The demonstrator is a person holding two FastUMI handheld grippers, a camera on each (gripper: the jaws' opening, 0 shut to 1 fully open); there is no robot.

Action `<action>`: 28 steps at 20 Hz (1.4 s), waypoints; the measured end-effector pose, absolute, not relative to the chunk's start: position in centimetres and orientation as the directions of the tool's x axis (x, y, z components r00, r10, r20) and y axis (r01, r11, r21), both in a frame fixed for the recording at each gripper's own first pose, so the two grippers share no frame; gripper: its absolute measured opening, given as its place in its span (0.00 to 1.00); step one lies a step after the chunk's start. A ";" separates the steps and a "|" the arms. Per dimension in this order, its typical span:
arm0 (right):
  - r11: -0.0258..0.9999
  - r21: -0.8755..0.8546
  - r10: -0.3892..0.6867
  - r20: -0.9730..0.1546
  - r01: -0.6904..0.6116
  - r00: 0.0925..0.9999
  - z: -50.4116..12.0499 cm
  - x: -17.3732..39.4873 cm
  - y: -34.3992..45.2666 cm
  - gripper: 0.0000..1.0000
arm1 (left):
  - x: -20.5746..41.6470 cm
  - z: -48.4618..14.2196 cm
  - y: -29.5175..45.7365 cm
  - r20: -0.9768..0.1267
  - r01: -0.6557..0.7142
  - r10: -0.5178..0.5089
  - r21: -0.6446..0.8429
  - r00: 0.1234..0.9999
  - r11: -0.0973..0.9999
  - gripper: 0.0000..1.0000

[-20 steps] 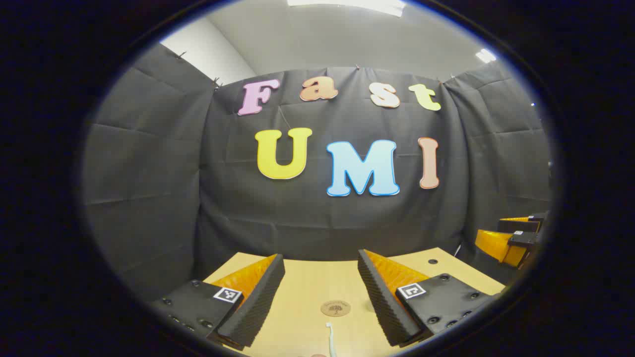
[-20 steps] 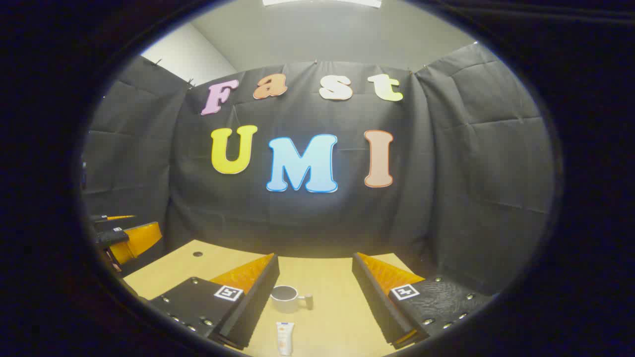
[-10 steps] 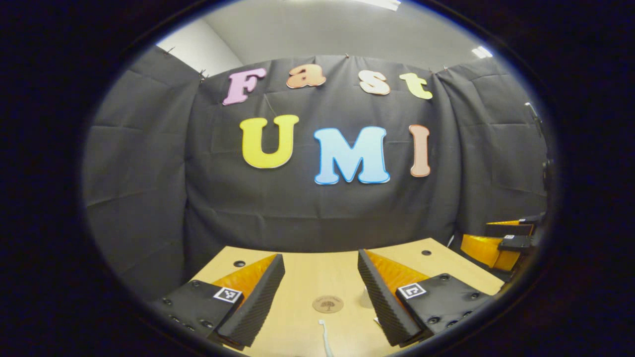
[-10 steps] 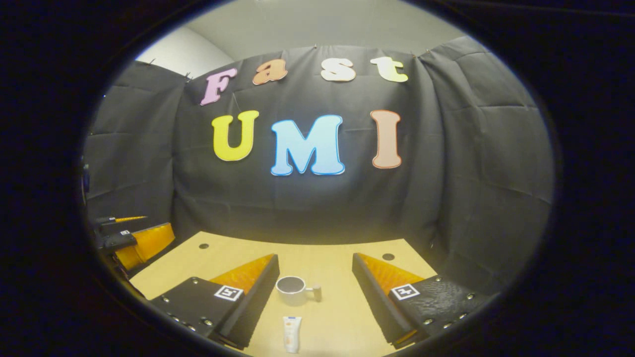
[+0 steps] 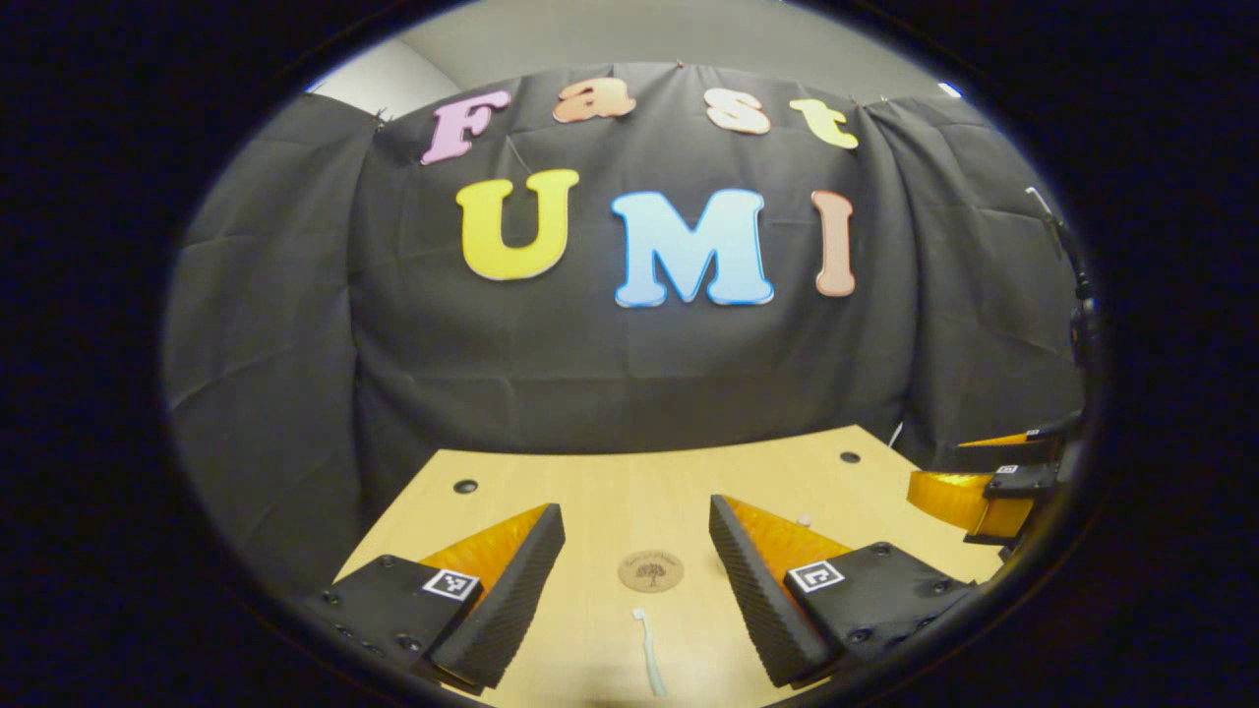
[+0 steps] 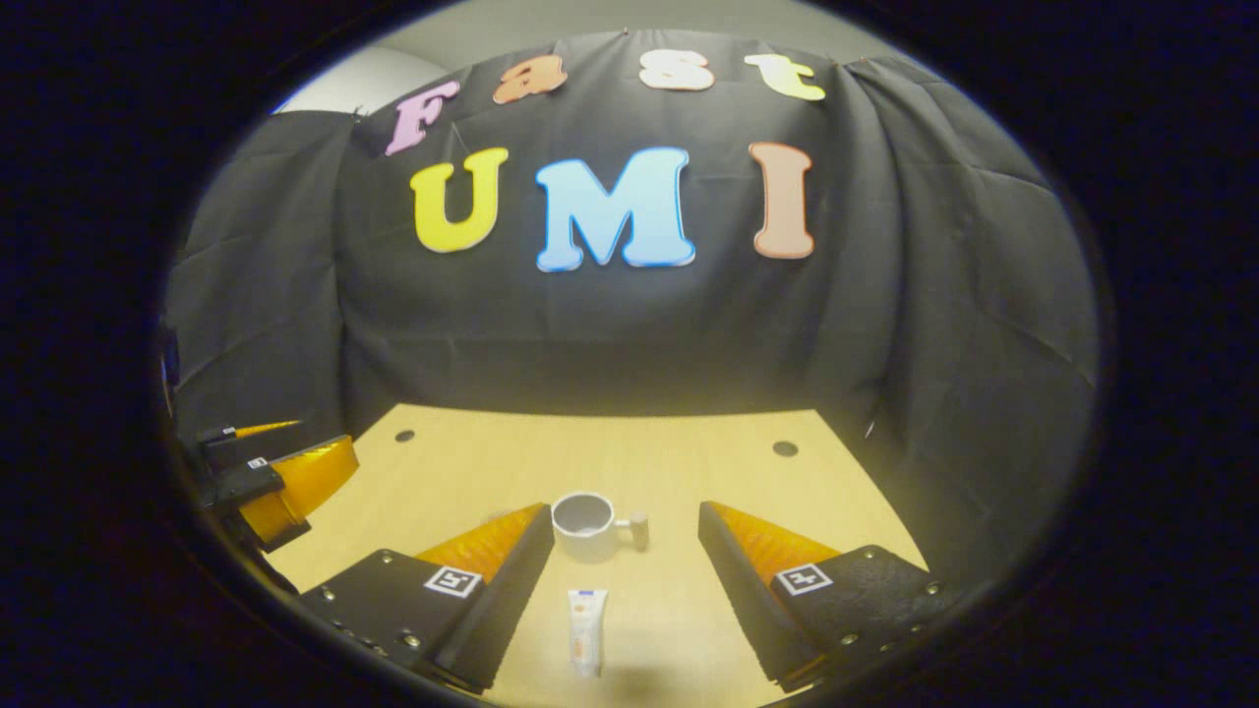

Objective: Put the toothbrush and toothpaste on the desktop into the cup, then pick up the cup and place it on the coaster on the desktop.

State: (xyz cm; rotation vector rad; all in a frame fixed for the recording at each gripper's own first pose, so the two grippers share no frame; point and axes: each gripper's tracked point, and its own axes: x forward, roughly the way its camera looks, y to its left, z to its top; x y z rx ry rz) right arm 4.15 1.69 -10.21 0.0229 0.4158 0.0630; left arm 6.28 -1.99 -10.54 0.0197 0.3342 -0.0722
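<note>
Black cloth walls the booth behind a pale wooden worktop [image 5: 590,482] with small dark holes near its far corners. Left gripper view: left gripper [image 5: 634,580] wide open, empty; between its fingers a round coaster [image 5: 650,570], toothbrush [image 5: 649,664] nearer. Right gripper view: right gripper [image 6: 625,575] wide open, empty; cup [image 6: 584,518] upright, toothpaste [image 6: 586,617] lying flat just before it.

You see a pale wooden surface [image 6: 689,462] with small dark round holes [image 6: 785,448] near its far corners, black cloth [image 5: 629,364] hanging in folds behind and beside it, and a grey ceiling [image 5: 629,34] above.
</note>
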 end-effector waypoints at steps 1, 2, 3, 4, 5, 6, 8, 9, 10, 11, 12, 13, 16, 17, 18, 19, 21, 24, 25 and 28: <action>0.997 0.042 0.076 -0.446 -0.064 0.892 -11.5 4.2 2.0 0.93 | 6.5 -12.4 -2.1 -0.382 0.075 -0.071 -0.005 0.922 0.997 0.98; 0.996 0.052 0.088 -0.480 -0.071 0.873 -12.6 4.2 2.3 0.93 | 6.8 -14.2 -2.0 -0.421 0.073 -0.074 -0.020 0.904 0.997 0.98; 0.995 0.062 0.099 -0.511 -0.078 0.854 -13.6 4.2 2.6 0.93 | 7.2 -15.7 -2.0 -0.450 0.069 -0.078 -0.035 0.889 0.997 0.95; 0.994 0.070 0.107 -0.532 -0.082 0.840 -14.8 4.1 2.9 0.93 | 7.6 -17.0 -1.9 -0.476 0.066 -0.079 -0.044 0.876 0.997 0.98; 0.994 0.075 0.111 -0.554 -0.083 0.825 -15.7 4.2 3.1 0.93 | 7.9 -18.4 -1.7 -0.502 0.064 -0.078 -0.044 0.862 0.997 0.98; 0.994 0.077 0.112 -0.577 -0.083 0.809 -16.7 4.5 3.2 0.94 | 8.1 -19.8 -1.6 -0.530 0.065 -0.077 -0.043 0.844 0.997 0.99; 0.993 0.075 0.115 -0.630 -0.087 0.768 -18.7 5.0 3.4 0.93 | 7.9 -22.8 -1.9 -0.603 0.071 -0.082 -0.043 0.794 0.997 1.00; 0.993 0.077 0.121 -0.662 -0.094 0.740 -19.8 4.9 3.7 0.93 | 7.7 -24.3 -2.0 -0.640 0.075 -0.087 -0.046 0.763 0.996 0.99; 0.992 0.080 0.127 -0.684 -0.098 0.718 -21.0 5.0 4.0 0.94 | 7.4 -25.9 -2.1 -0.671 0.076 -0.087 -0.047 0.736 0.996 1.00; 0.992 0.080 0.128 -0.706 -0.102 0.697 -21.9 5.2 4.0 0.94 | 7.5 -27.1 -2.0 -0.697 0.075 -0.086 -0.046 0.712 0.996 1.00; 0.991 0.079 0.129 -0.727 -0.106 0.675 -23.2 5.1 4.2 0.94 | 7.4 -28.5 -2.2 -0.719 0.076 -0.084 -0.044 0.690 0.996 1.00; 0.991 0.079 0.132 -0.746 -0.110 0.653 -24.1 5.1 4.3 0.95 | 7.3 -29.7 -2.2 -0.738 0.077 -0.082 -0.041 0.670 0.996 1.00; 0.990 0.081 0.132 -0.807 -0.114 0.576 -27.1 5.0 4.8 0.94 | 6.6 -32.4 -2.1 -0.796 0.082 -0.081 -0.040 0.600 0.996 0.98; 0.989 0.085 0.136 -0.825 -0.117 0.548 -27.9 4.9 5.0 0.94 | 6.5 -33.3 -2.2 -0.813 0.084 -0.080 -0.039 0.577 0.996 1.00; 0.989 0.088 0.137 -0.842 -0.119 0.522 -28.8 4.7 5.1 0.94 | 6.4 -34.6 -2.3 -0.828 0.086 -0.080 -0.038 0.556 0.996 1.00; 0.989 0.090 0.139 -0.853 -0.119 0.503 -29.3 4.7 5.2 0.93 | 6.2 -35.6 -2.3 -0.843 0.087 -0.077 -0.036 0.532 0.996 1.00; 0.989 0.086 0.133 -0.871 -0.121 0.473 -30.3 4.7 5.2 0.93 | 6.0 -37.3 -2.2 -0.866 0.083 -0.076 -0.039 0.494 0.996 1.00; 0.989 0.078 0.124 -0.893 -0.123 0.432 -31.8 5.1 5.5 0.92 | 5.3 -39.6 -2.1 -0.899 0.069 -0.074 -0.049 0.431 0.996 1.00; 0.989 0.077 0.122 -0.901 -0.123 0.417 -32.3 5.2 5.7 0.92 | 5.2 -40.1 -2.2 -0.909 0.064 -0.075 -0.053 0.411 0.997 1.00; 0.989 0.064 0.109 -0.919 -0.130 0.378 -33.7 5.1 6.0 0.92 | 5.0 -41.6 -2.2 -0.928 0.058 -0.066 -0.048 0.366 0.997 1.00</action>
